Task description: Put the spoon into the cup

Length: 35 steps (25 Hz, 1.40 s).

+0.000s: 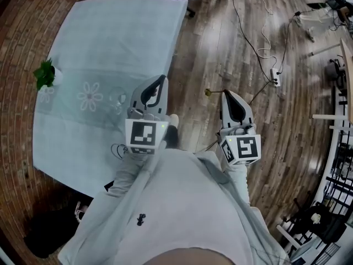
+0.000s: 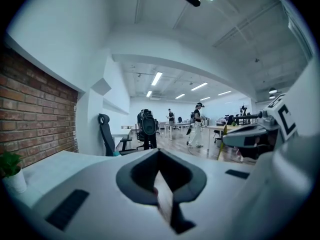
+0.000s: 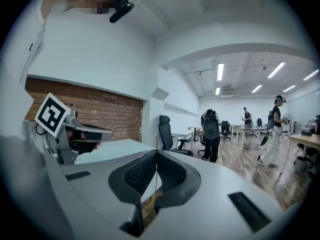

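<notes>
Head view gives me the table (image 1: 110, 32) with its pale cloth at upper left, a small potted plant (image 1: 47, 75) near its left edge, and a clear cup (image 1: 117, 99) standing on the cloth; the cup is faint and hard to read. My left gripper (image 1: 161, 79) hangs over the table's right side, just beside the cup. My right gripper (image 1: 228, 93) is off the table, over the wood floor, well apart from the cup. From its tips a thin gold spoon (image 1: 208, 92) sticks out toward the table, bowl end leading. Right gripper view confirms it: the jaws are pressed onto the spoon's slim handle (image 3: 151, 200), which runs upright between the pads. Left gripper view shows that gripper's jaws pressed together at the tips with nothing between them. Beyond the table I see an office chair (image 2: 106, 134) and people (image 2: 196, 125) standing among desks.
</notes>
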### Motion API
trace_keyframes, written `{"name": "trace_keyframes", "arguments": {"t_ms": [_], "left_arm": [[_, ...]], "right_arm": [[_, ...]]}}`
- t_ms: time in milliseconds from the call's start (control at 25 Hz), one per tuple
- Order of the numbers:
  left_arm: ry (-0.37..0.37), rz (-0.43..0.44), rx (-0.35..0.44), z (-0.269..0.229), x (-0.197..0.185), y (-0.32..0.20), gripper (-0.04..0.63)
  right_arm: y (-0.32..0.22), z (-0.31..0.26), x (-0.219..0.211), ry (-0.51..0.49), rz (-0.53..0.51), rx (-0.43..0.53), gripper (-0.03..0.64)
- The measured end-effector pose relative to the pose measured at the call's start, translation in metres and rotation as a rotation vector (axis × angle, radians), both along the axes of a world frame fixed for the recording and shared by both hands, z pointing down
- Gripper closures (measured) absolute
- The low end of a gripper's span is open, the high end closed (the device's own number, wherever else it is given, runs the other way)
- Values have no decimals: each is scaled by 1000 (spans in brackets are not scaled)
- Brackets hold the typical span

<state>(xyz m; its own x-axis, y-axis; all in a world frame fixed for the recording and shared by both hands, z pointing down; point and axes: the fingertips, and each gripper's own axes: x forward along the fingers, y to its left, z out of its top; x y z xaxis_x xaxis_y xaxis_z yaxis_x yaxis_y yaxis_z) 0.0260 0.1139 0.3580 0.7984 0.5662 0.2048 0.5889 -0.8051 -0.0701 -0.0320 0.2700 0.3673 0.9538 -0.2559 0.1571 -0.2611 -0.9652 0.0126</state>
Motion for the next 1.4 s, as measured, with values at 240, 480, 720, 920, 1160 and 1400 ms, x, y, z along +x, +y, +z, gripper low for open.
{"name": "trace_keyframes", "arguments": {"t_ms": [240,480,720,920,1160,1400], "left_arm": [[-5,3,-4,3,43,-11,577],[-1,-63,23,6,63,-33,577],[-33,-227,-1,11,81,-65,577],[-5,-433,14,6,104,-100,577],[21,-728,18,-8,113,-136,577],[22,-1061,14,-10,89,-171,577]], "right_arm": [[-17,0,53,-12,-23,-2,597],[-38,-2,92,-23,-116,-9,597],[-75,3,135,-30,-284,-10,597],[-114,0,189,-22,-510,-9,597],[-157,-12,235,-3,-797,-7,597],[-212,-16,259,6,-1096,13,597]]}}
